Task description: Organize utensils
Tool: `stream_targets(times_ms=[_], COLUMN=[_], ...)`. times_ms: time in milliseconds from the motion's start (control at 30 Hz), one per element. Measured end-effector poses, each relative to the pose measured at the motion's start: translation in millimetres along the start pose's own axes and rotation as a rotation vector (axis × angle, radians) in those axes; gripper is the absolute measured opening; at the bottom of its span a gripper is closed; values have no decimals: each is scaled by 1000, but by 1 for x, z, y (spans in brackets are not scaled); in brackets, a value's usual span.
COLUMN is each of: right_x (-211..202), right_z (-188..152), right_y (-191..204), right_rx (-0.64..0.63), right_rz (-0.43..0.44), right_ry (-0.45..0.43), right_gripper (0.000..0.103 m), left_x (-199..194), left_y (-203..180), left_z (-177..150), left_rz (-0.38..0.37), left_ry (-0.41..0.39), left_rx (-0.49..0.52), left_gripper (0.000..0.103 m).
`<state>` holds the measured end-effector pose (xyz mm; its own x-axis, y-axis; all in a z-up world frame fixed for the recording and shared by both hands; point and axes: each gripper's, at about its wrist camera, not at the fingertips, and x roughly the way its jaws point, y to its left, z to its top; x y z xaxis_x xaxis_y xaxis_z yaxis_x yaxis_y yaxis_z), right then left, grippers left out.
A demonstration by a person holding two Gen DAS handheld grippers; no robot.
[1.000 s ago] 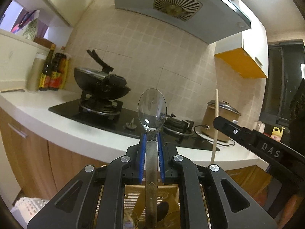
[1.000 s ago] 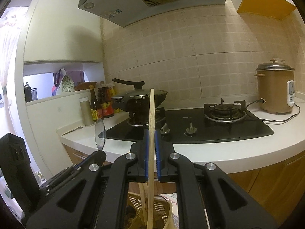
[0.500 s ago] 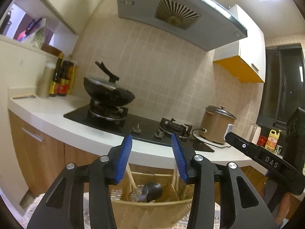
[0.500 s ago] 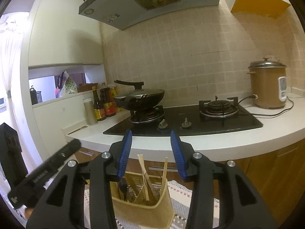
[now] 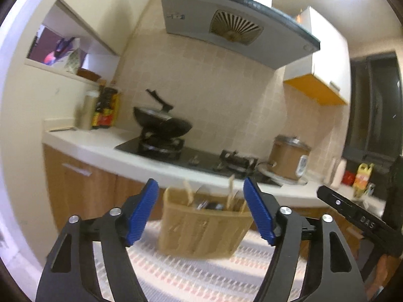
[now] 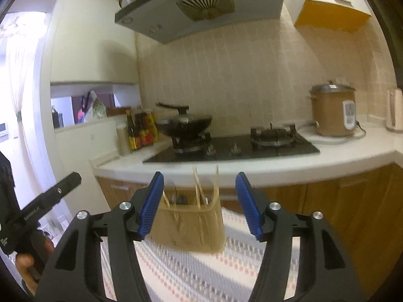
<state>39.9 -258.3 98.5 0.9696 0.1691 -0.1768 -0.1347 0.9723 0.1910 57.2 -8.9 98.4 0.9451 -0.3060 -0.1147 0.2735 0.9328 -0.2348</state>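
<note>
Between the gaping left tongs (image 5: pixel 201 210), basket (image 5: pixel 204 229) utensils (image 5: pixel 230 191) stand upright.

A basket (image 5: pixel 204 229) is set on a patterned cloth (image 5: pixel 201 274), in front of the counter (image 6: pixel 277 166). Utensils (image 6: pixel 199 188) are stood inside it. On the counter, a wok (image 6: pixel 186 125) is placed left of a rice cooker (image 6: pixel 332 110).

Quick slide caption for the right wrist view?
Right gripper open and empty before the utensil basket on a striped mat, stove behind.
</note>
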Motion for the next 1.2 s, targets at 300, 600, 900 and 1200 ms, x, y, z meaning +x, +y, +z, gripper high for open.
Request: stream_targets(times_ms=[300, 600, 900, 1200], right_x=[-3, -9, 1, 0], right_z=[-70, -82, -86, -88], right_y=[8, 12, 7, 8], right_rx=[-39, -56, -51, -48], right_rz=[-193, -243, -229, -216], right_ry=[-28, -66, -20, -7], right_gripper=[71, 80, 80, 84], left_x=[-7, -8, -2, -1], left_y=[6, -4, -7, -13], left_z=[-57, -81, -91, -94], left_rz=[202, 279, 293, 282], left_ry=[8, -31, 7, 28], left_rx=[34, 117, 171, 210], left_gripper=[80, 89, 95, 95])
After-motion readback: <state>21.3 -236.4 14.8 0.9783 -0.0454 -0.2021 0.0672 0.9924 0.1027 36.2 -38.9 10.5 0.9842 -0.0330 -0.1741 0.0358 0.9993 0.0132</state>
